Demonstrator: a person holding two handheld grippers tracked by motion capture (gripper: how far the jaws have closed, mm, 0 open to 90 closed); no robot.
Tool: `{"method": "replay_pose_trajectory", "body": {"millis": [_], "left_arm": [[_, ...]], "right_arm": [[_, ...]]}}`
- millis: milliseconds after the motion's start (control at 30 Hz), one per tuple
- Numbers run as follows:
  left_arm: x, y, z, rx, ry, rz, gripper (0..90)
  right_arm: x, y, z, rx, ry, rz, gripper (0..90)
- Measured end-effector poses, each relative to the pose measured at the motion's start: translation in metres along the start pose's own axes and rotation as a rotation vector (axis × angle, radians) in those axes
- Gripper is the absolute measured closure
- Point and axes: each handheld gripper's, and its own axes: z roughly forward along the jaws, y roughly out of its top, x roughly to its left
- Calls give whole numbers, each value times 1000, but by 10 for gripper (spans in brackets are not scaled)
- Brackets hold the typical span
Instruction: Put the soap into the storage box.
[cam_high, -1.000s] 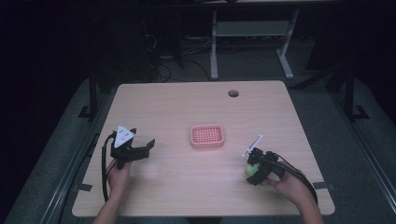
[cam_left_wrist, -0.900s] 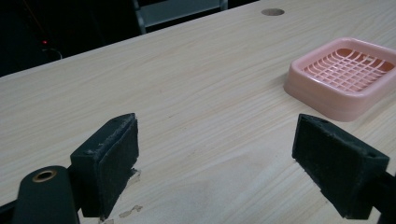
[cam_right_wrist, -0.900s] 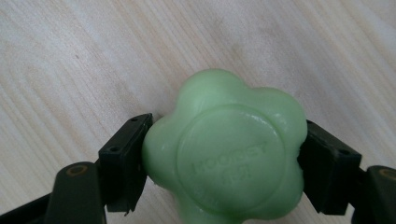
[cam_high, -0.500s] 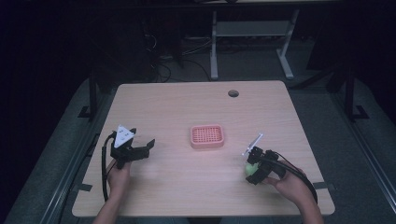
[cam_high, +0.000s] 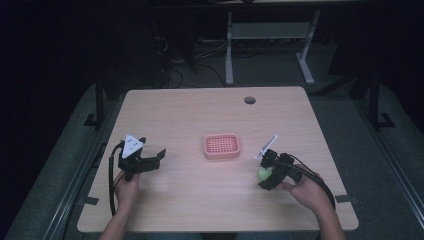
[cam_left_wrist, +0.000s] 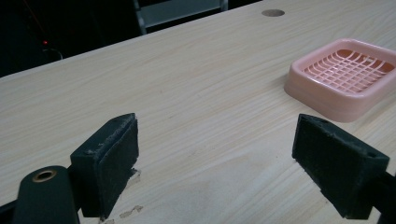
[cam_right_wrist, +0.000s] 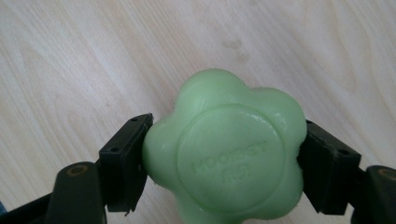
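A pale green flower-shaped soap (cam_right_wrist: 224, 149) sits between the jaws of my right gripper (cam_right_wrist: 224, 161), which is shut on it just above the wood. From above, the green soap (cam_high: 262, 173) shows at the tip of my right gripper (cam_high: 266, 172), at the table's right front. A pink soap dish (cam_high: 221, 146) with a grid floor lies at the table's middle. My left gripper (cam_high: 159, 156) rests at the left front, open with nothing between its pads. Along its jaws, the left gripper (cam_left_wrist: 217, 158) faces the pink soap dish (cam_left_wrist: 343, 77) at upper right.
The wooden table (cam_high: 200, 115) has a round cable hole (cam_high: 249, 100) near its far edge, which is also the cable hole (cam_left_wrist: 273, 12) at the top of the left gripper view. A white desk frame (cam_high: 267, 35) stands on the dark floor beyond.
My right gripper has lifted and tilted slightly with the soap. The left gripper has stayed in place.
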Motion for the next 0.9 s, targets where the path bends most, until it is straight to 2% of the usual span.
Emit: {"method": "replay_pose_trajectory", "body": {"millis": [500, 900], "left_arm": [[1, -1, 0, -2, 1, -12, 143], [1, -1, 1, -4, -1, -16, 143]], "right_arm": [[-9, 25, -5, -39, 22, -5, 260], [-15, 34, -4, -41, 29, -1, 260]]}}
